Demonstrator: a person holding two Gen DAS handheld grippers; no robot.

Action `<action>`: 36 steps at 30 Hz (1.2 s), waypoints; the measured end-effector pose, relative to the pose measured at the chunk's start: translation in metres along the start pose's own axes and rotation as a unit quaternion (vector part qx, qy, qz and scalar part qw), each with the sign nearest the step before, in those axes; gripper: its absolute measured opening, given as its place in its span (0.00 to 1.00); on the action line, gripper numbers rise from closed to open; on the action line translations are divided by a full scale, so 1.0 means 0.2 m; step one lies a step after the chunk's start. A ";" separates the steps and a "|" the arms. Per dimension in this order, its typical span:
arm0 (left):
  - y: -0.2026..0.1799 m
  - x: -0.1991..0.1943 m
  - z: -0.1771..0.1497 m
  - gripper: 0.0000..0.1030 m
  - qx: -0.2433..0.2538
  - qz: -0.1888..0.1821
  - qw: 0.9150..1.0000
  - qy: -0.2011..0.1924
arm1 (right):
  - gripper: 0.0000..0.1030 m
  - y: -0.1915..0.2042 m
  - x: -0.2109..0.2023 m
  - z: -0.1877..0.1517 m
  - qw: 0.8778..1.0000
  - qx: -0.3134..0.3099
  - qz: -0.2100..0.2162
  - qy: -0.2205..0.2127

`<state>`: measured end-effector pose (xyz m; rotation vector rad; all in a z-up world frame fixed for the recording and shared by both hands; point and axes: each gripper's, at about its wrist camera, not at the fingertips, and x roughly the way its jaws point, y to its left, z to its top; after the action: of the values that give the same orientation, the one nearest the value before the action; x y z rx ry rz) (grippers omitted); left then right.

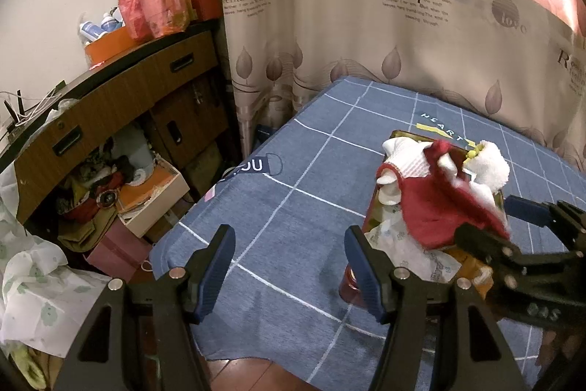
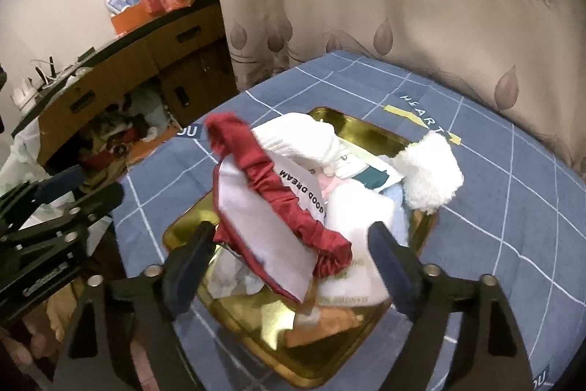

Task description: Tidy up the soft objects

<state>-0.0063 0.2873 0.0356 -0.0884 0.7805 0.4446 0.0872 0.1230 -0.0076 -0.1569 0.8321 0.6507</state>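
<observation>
Gold and glossy, the metal tray (image 2: 366, 131) shows its full square rim only in the right wrist view, on the blue checked cloth (image 2: 512, 207), heaped with a red satin eye mask (image 2: 271, 178) with a ruched strap, a fluffy white plush piece (image 2: 428, 171) and crinkled packets. The right gripper (image 2: 293, 262) hangs wide open around the mask, not clearly pinching it. From the left wrist view the left gripper (image 1: 289, 270) gapes wide over bare cloth beside the tray, where the mask reads as a blurred red mass.

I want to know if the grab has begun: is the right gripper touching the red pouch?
Cannot tell. In the right wrist view the right gripper stands open astride the red pouch; its left finger overlaps the pouch's edge, with no plain gap or contact.
</observation>
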 end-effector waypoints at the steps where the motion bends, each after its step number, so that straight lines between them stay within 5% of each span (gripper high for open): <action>1: 0.00 0.00 0.00 0.62 0.001 -0.001 1.000 0.000 | 0.82 0.00 -0.02 -0.01 1.000 0.000 0.005 -0.002; 5: -0.01 0.01 0.00 0.62 0.005 -0.002 1.000 0.002 | 0.85 0.01 -0.07 -0.05 1.000 0.006 0.011 -0.010; 14: -0.11 0.01 -0.03 0.62 0.022 -0.019 1.000 0.005 | 0.98 -0.02 -0.22 -0.19 0.997 0.050 -0.046 -0.035; 22: -0.19 0.01 -0.07 0.62 0.043 -0.026 0.999 0.009 | 0.99 -0.07 -0.23 -0.29 0.995 0.067 -0.072 -0.028; 36: -0.23 0.02 -0.09 0.62 0.050 -0.028 0.998 0.012 | 0.99 -0.04 -0.19 -0.30 0.997 0.058 -0.055 -0.007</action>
<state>0.0039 0.2434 0.0168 -0.0224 0.8213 0.3521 0.0351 0.0753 -0.0217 -0.0922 0.8389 0.4980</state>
